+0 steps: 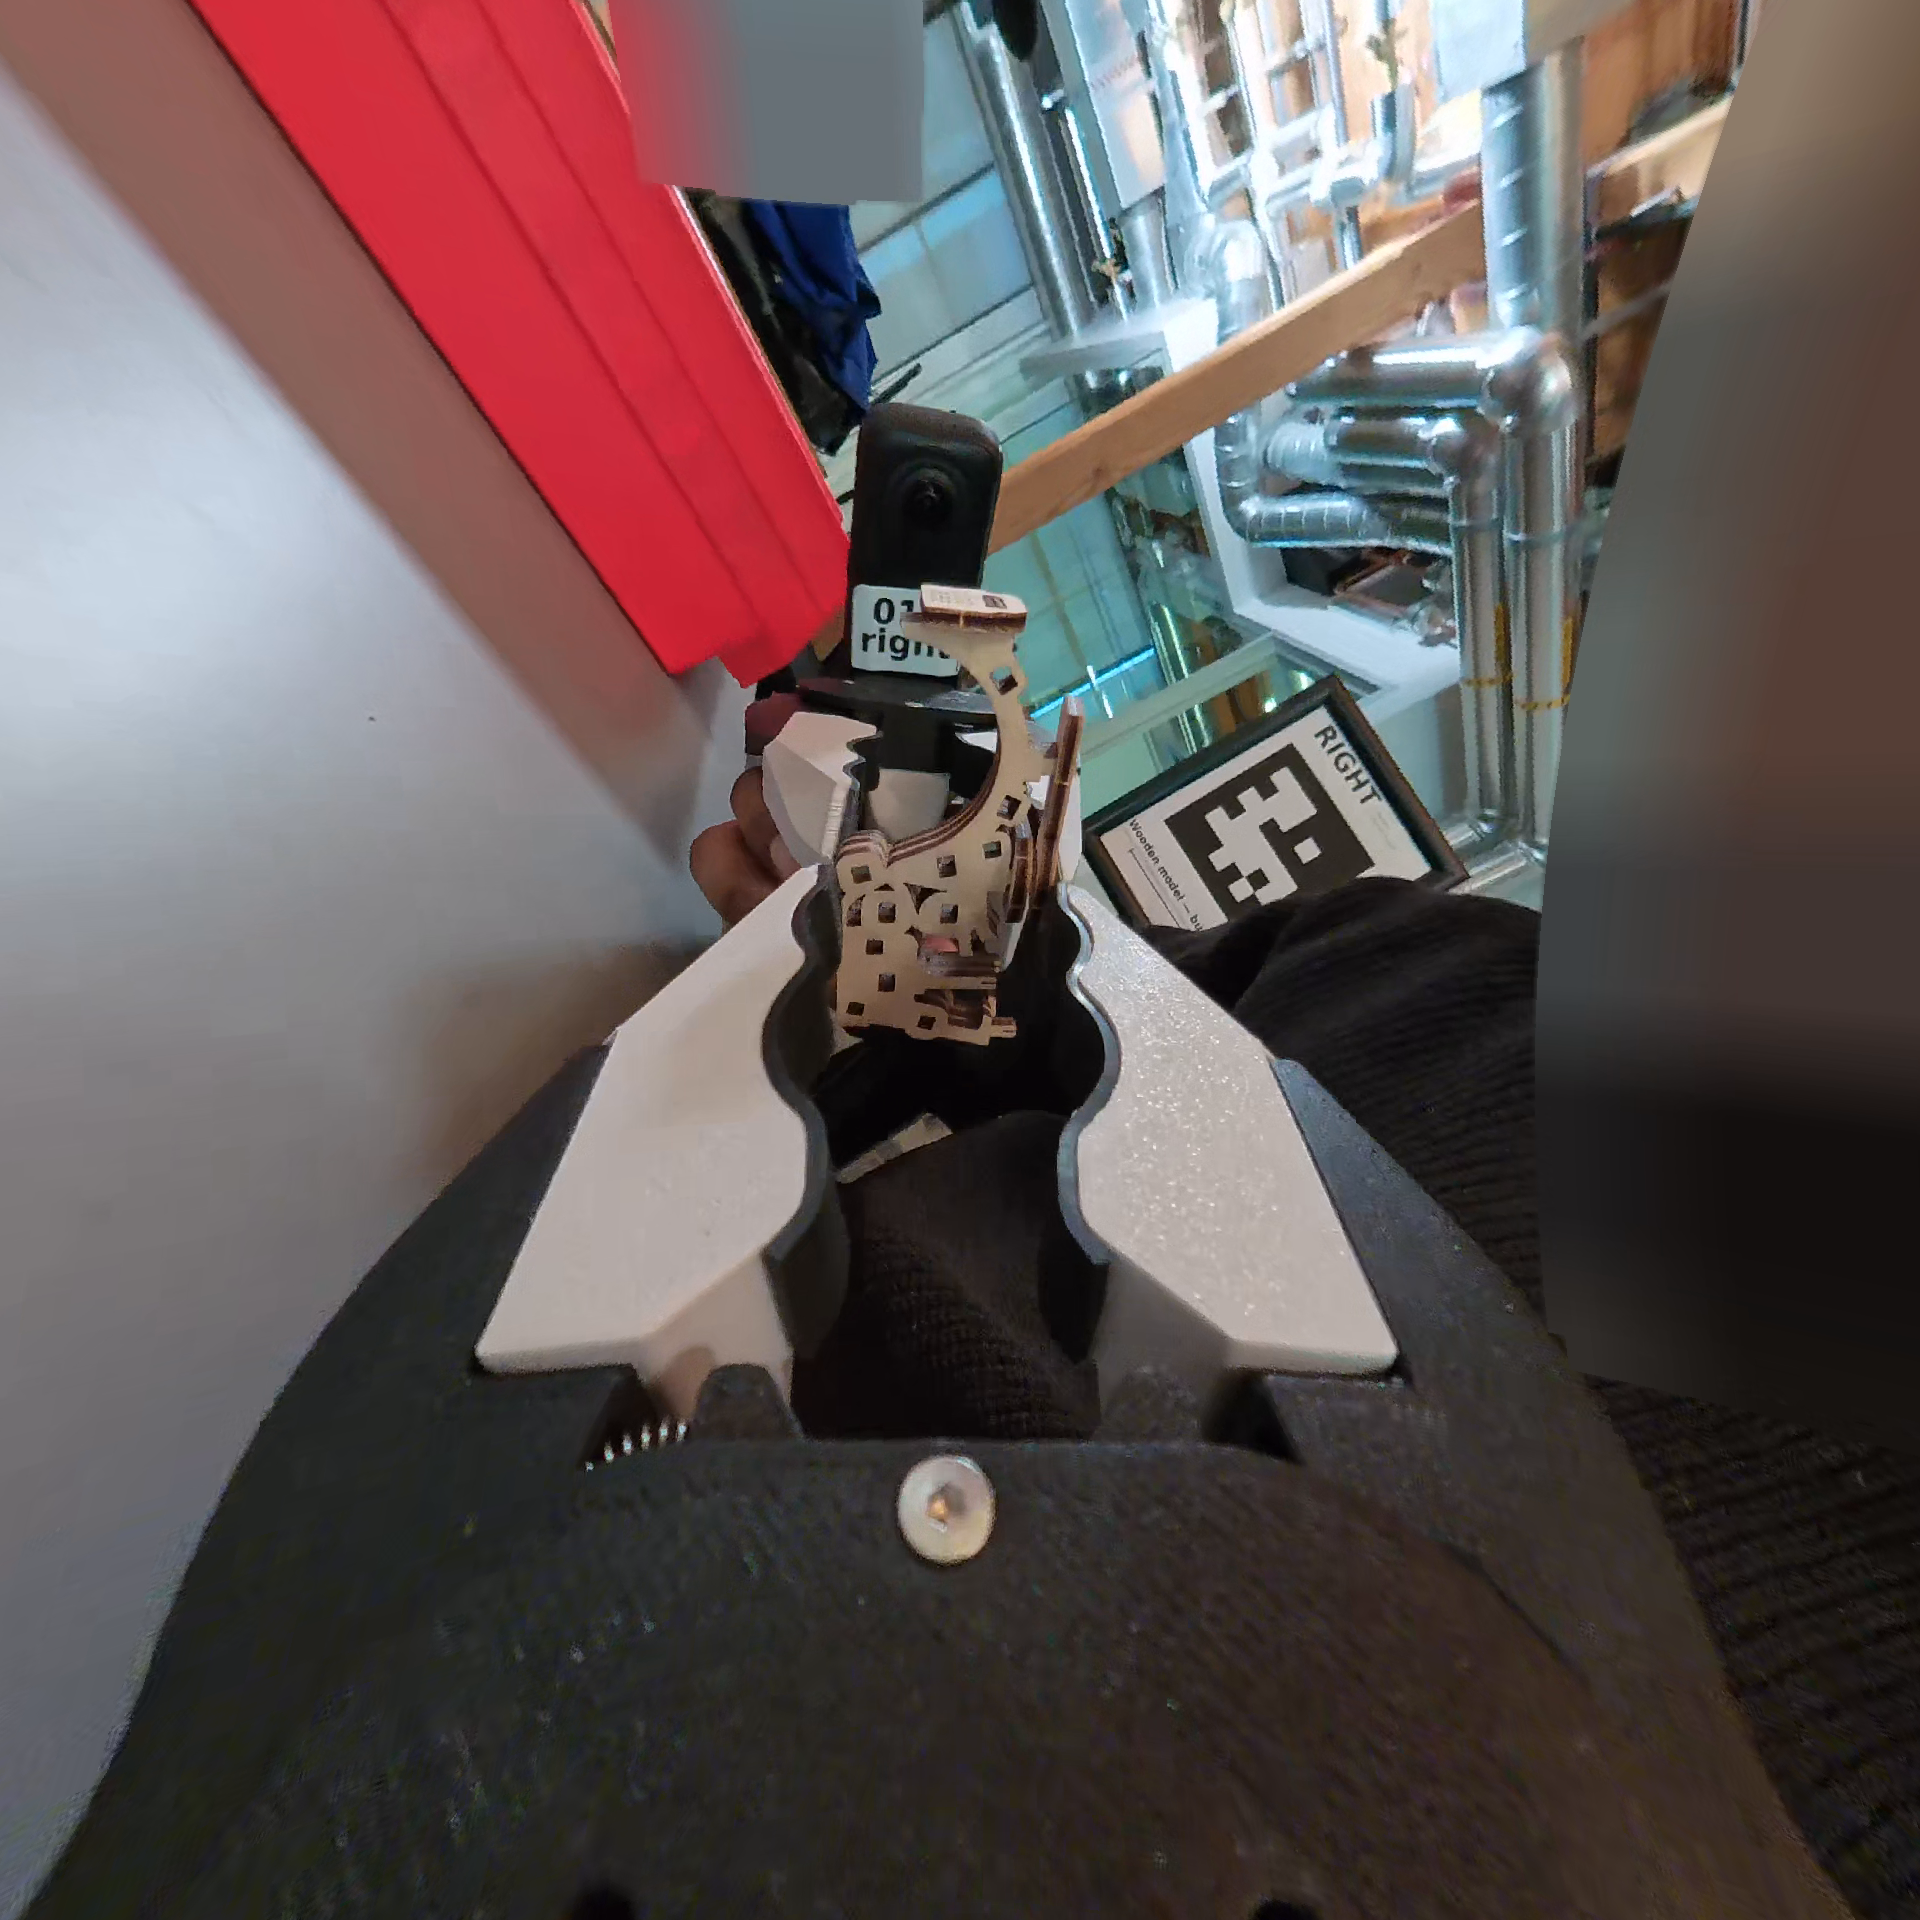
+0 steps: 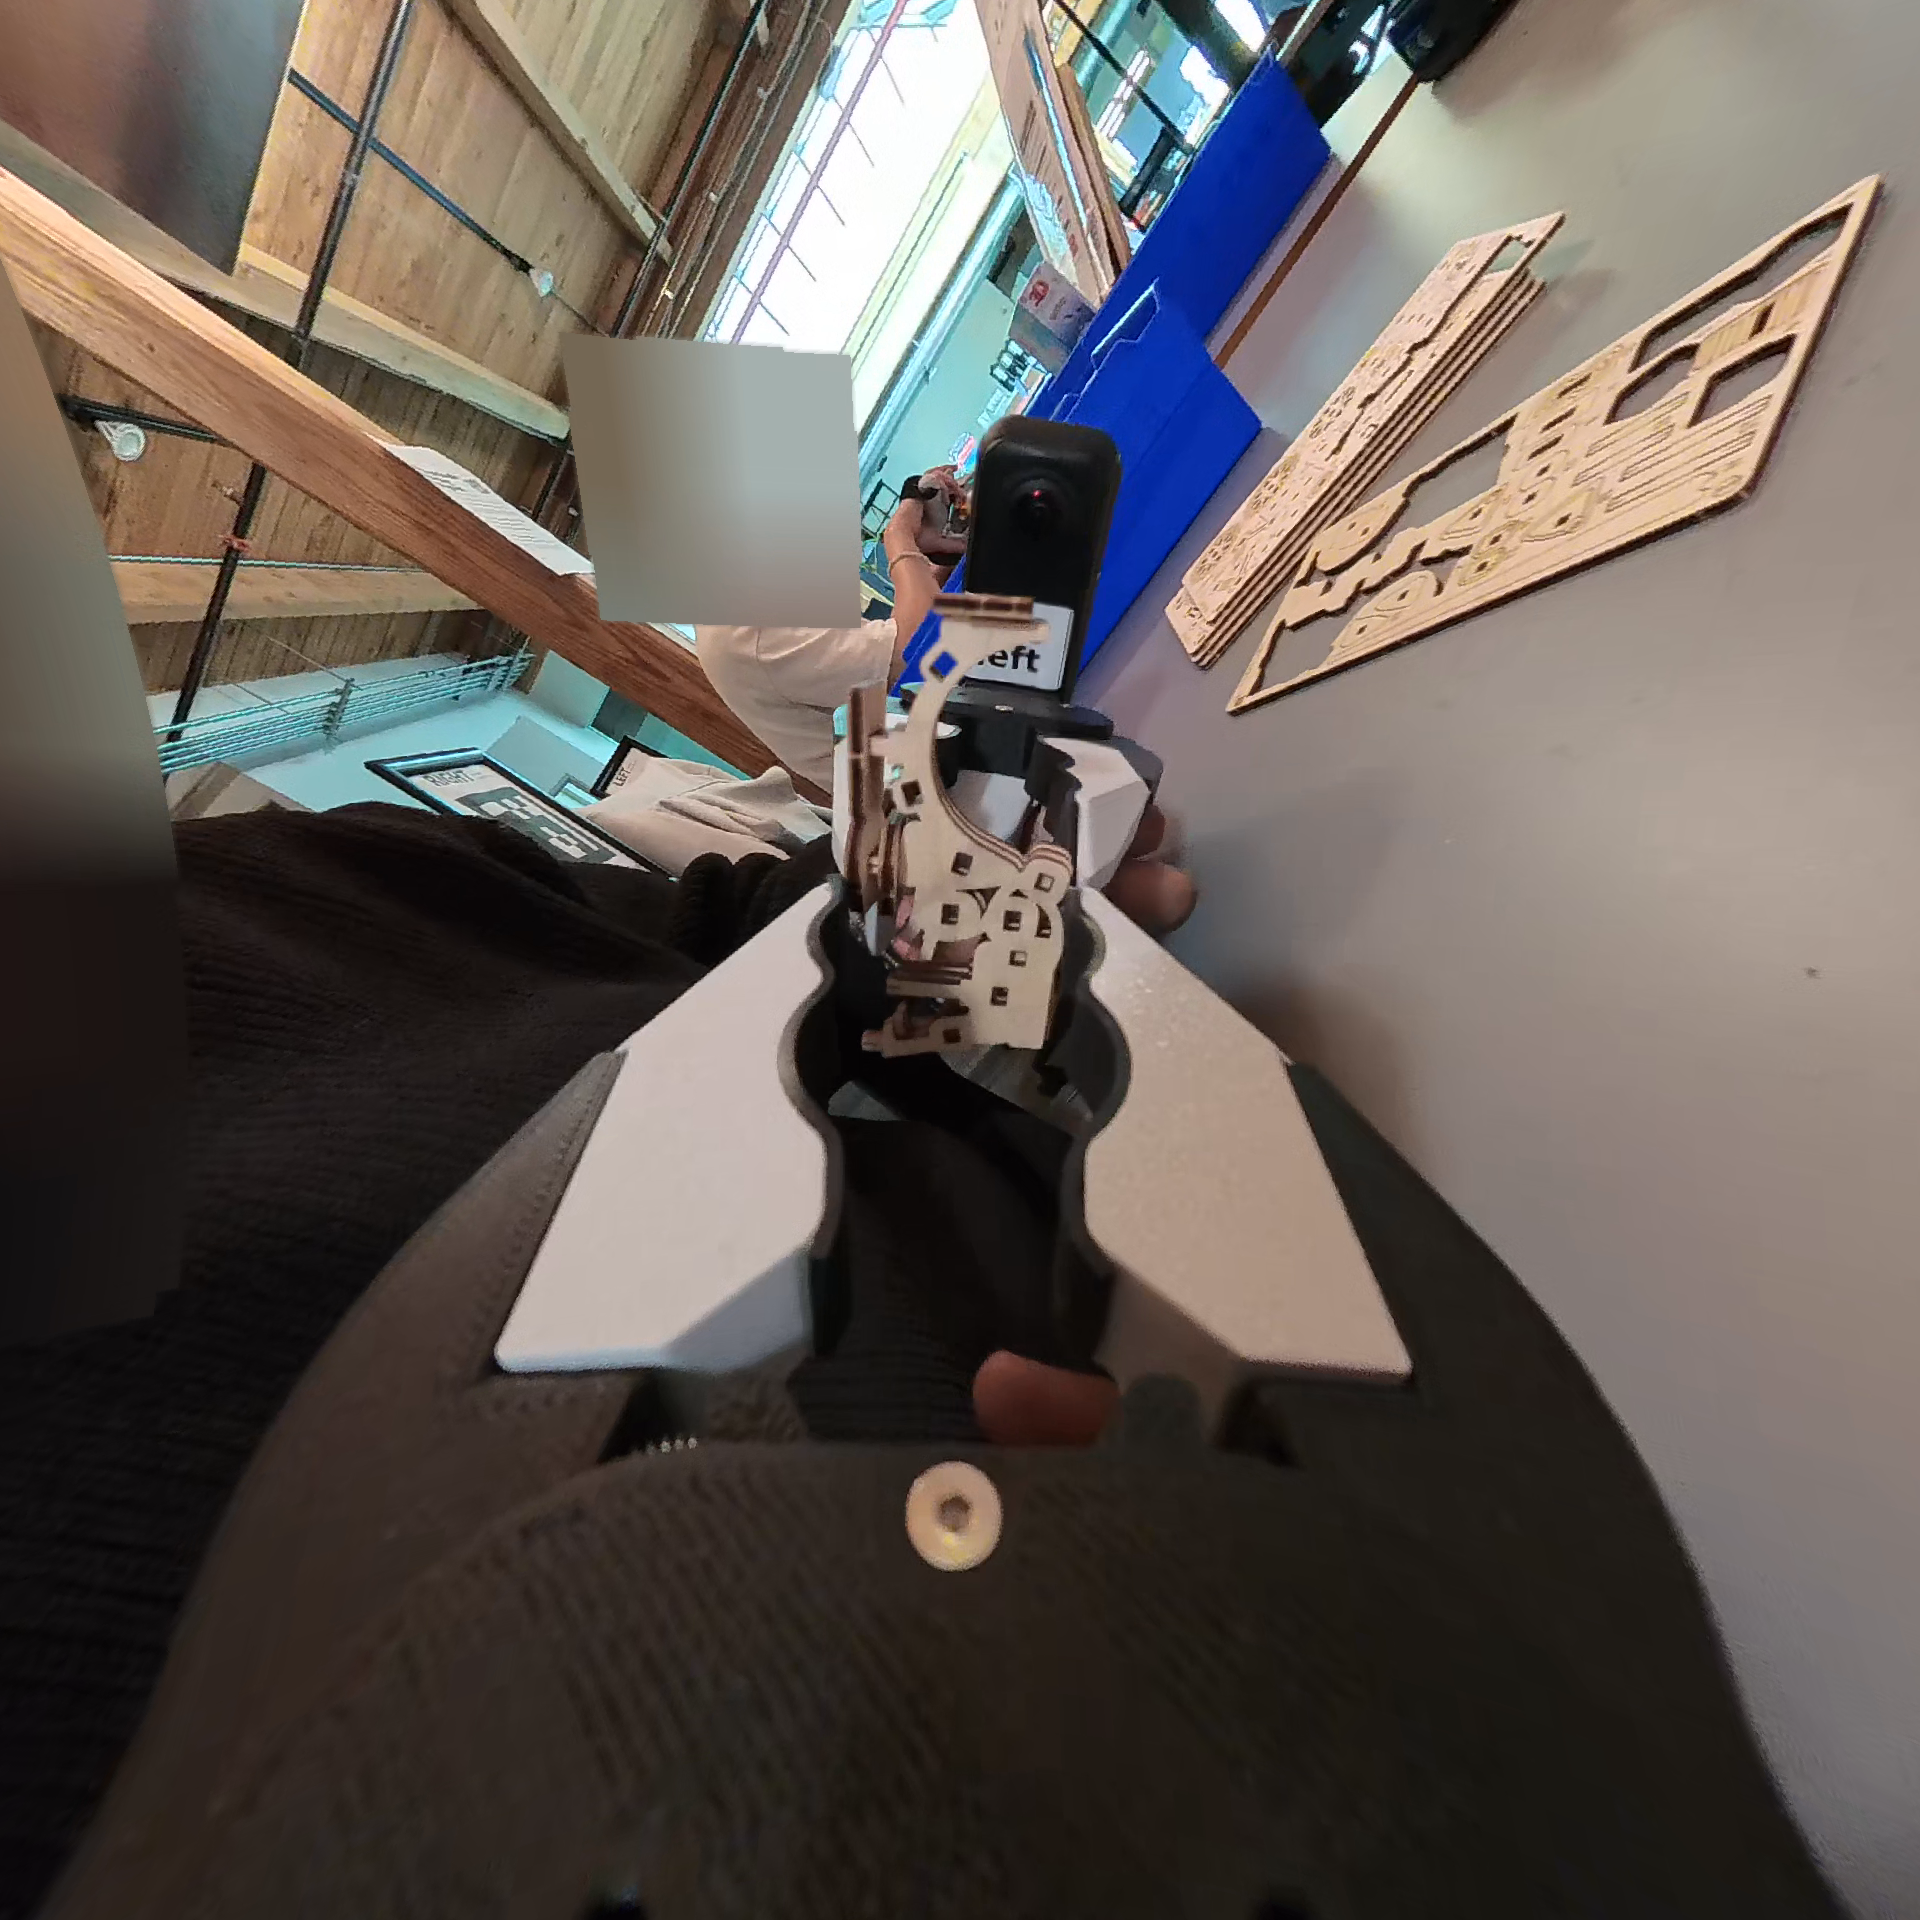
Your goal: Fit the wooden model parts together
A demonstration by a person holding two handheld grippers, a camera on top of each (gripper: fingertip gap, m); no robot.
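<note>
Facing tip to tip, left gripper (image 1: 940,935) and right gripper (image 2: 951,935) both clamp the model (image 1: 935,914), its long axis upright between them.

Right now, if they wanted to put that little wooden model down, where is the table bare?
Grey table lies bare below the cut-out wooden sheet and stack of sheets, to the right gripper's right. Crowded: both grippers meet on the wooden model.
</note>
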